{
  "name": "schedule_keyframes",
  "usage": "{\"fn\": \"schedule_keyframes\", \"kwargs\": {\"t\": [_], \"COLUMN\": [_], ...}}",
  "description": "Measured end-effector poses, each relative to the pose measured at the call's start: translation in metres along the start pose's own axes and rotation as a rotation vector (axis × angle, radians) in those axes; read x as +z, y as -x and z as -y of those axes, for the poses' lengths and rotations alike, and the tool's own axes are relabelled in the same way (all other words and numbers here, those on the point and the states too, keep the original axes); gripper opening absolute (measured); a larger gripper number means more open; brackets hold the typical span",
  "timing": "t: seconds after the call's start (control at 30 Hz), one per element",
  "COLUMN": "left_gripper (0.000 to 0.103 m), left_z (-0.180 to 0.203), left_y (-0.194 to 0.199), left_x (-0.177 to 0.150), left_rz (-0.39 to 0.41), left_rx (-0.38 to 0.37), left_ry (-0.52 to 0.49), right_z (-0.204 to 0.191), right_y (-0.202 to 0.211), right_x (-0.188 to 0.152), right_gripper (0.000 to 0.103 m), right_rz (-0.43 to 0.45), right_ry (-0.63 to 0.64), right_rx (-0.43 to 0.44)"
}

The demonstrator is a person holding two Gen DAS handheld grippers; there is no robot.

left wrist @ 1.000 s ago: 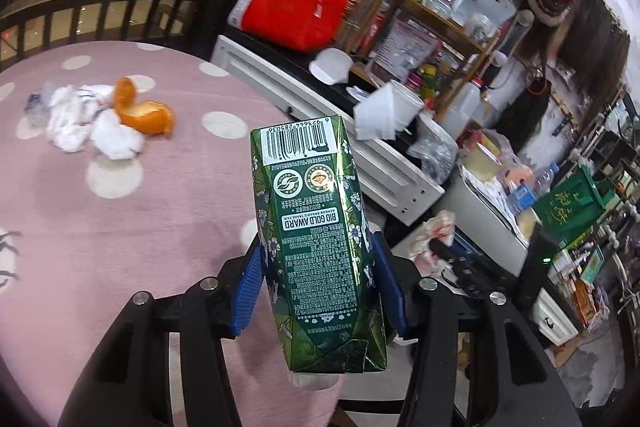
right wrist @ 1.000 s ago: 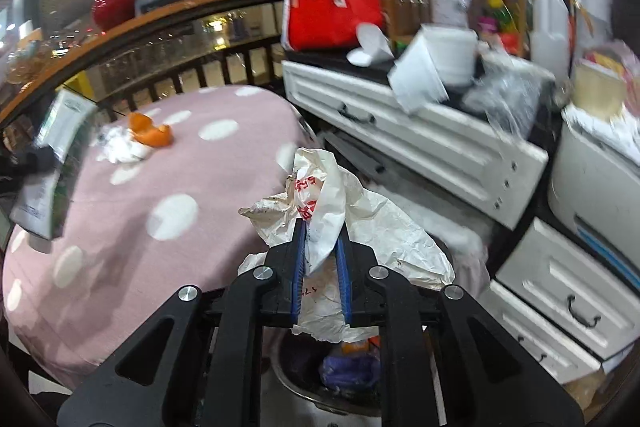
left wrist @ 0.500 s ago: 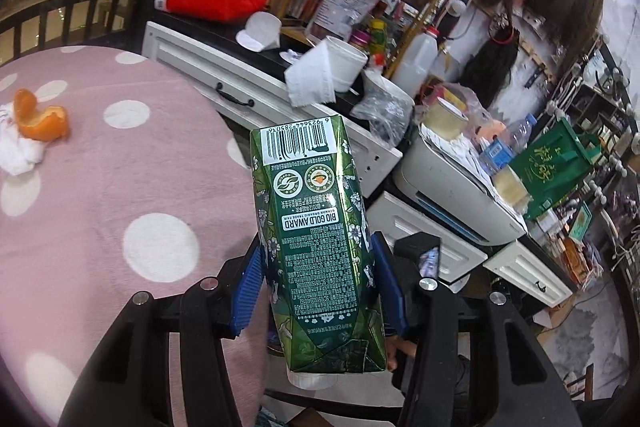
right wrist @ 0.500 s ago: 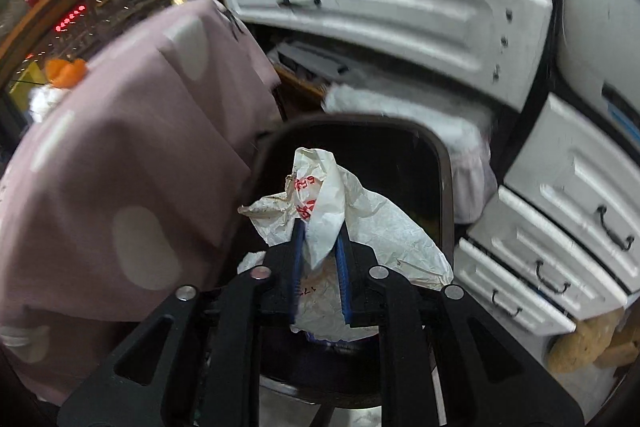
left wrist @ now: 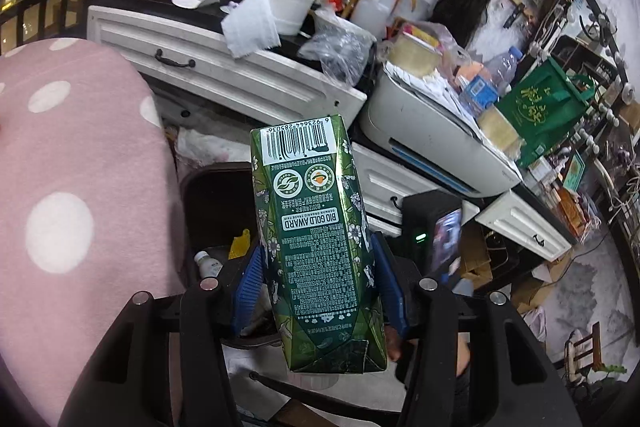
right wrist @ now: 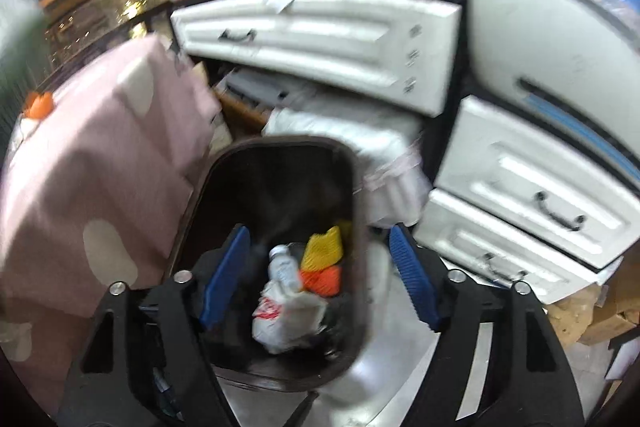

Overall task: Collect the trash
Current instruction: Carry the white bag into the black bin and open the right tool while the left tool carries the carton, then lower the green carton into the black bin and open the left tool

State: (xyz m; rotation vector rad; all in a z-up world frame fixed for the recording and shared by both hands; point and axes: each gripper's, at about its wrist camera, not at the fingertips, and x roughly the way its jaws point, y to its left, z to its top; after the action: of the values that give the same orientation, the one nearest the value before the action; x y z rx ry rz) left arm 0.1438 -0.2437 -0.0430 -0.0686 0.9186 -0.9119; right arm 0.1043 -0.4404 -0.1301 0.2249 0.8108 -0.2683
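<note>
My left gripper [left wrist: 316, 291] is shut on a green drink carton [left wrist: 316, 227], which stands upside down with its barcode end far from me. It hangs above the dark bin [left wrist: 216, 195] beside the pink table. My right gripper [right wrist: 320, 275] is over the same dark bin [right wrist: 248, 163]; its jaws are opening, and nothing is between the blue pads [right wrist: 224, 275]. The crumpled white plastic bag [right wrist: 284, 315] lies inside the bin, beside a small bottle [right wrist: 284, 267] and yellow and orange scraps [right wrist: 324, 259].
The table wears a pink cloth with white dots [left wrist: 68, 187], and orange peel [right wrist: 38, 105] lies on it. White drawer units [right wrist: 340, 43] and a white printer [left wrist: 432, 139] stand close behind the bin. Clutter fills the counter [left wrist: 280, 11].
My right gripper dropped lower over the bin and let go of the white bag, which fell in. My left gripper carried the carton off the table to above the bin.
</note>
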Motion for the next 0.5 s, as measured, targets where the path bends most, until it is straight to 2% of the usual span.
{"fn": "schedule_keyframes", "kwargs": {"t": [0.2,0.5], "left_gripper": [0.051,0.051], "left_z": [0.009,0.015], "left_y": [-0.028,-0.069], "left_x": [-0.008,-0.022], "left_rz": [-0.049,-0.115], "left_rx": [0.008,0.076], "left_ry": [-0.022,-0.074], "right_z": [0.028,0.058], "right_y": [0.033,0.056], "right_x": [0.002,-0.003], "right_gripper": [0.082,0.082], "right_rz": [0.072,0.118], "right_ry": [-0.030,-0.112], "right_rx": [-0.110,-0.143]}}
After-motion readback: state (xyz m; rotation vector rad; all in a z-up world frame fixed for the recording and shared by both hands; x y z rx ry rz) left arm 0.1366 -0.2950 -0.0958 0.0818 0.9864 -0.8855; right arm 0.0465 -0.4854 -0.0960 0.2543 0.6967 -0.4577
